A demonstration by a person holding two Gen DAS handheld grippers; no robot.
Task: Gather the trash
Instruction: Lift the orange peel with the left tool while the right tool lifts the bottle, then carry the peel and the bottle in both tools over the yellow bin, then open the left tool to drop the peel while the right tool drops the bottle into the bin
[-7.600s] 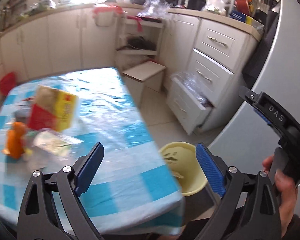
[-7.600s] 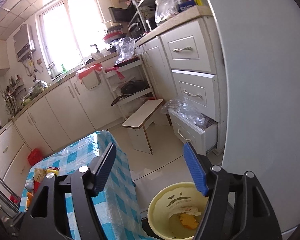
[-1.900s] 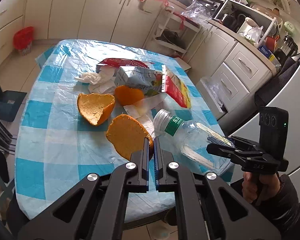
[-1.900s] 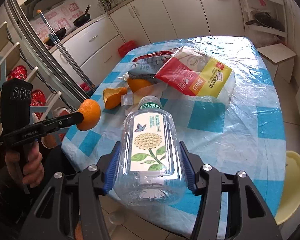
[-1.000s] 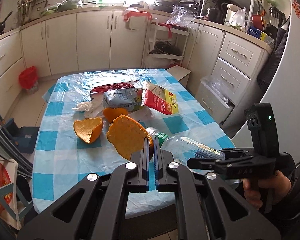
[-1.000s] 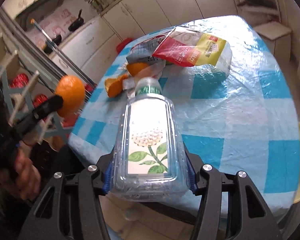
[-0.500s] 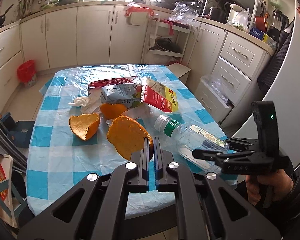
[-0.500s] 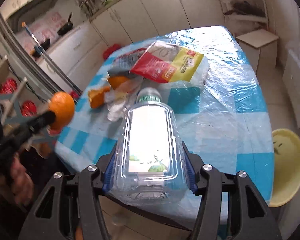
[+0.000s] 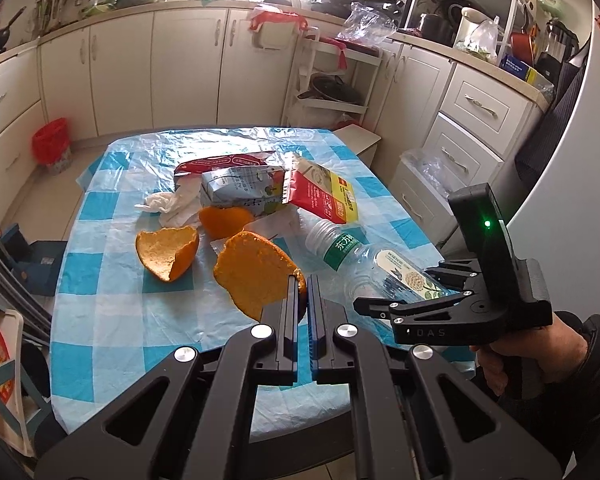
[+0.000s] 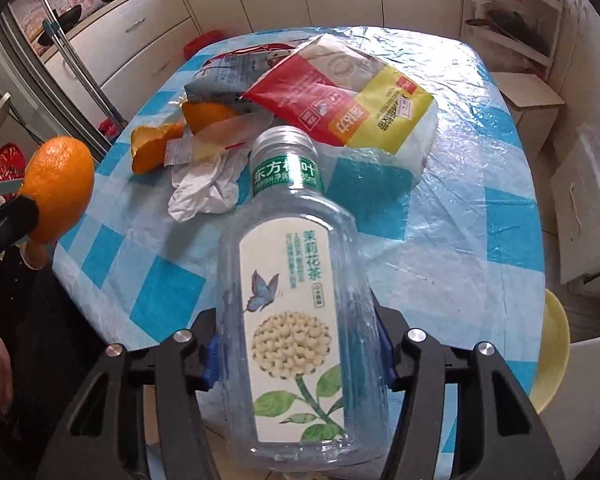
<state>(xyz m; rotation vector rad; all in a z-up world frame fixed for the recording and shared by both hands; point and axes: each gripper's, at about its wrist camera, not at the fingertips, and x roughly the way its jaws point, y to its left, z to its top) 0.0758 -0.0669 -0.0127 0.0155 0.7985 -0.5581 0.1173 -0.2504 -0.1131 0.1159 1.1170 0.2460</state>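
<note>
My left gripper (image 9: pixel 303 286) is shut on the edge of a large orange peel (image 9: pixel 256 274), held up above the checked table (image 9: pixel 112 312). From the right wrist view the same orange peel (image 10: pixel 58 188) shows at the far left, pinched in the left gripper's fingers. My right gripper (image 10: pixel 296 354) is shut on an empty clear plastic bottle (image 10: pixel 296 276) with a green neck band and a flower label, its cap pointing away over the table. In the left wrist view that bottle (image 9: pixel 372 260) lies tilted in the right gripper's fingers (image 9: pixel 396 306) above the table's right near corner.
On the table lie another orange peel (image 9: pixel 166 250), a third peel (image 9: pixel 224 220), crumpled tissue (image 9: pixel 162 204), a milk carton (image 9: pixel 240 190) and a red-yellow bag (image 10: pixel 340 104). A yellow bin (image 10: pixel 552 348) stands on the floor by the table's right edge. Cabinets line the room.
The right gripper has swung and rolled with the bottle, so the bottle now tilts toward the right and the yellow bin comes into the right wrist view. The left gripper keeps the peel almost still.
</note>
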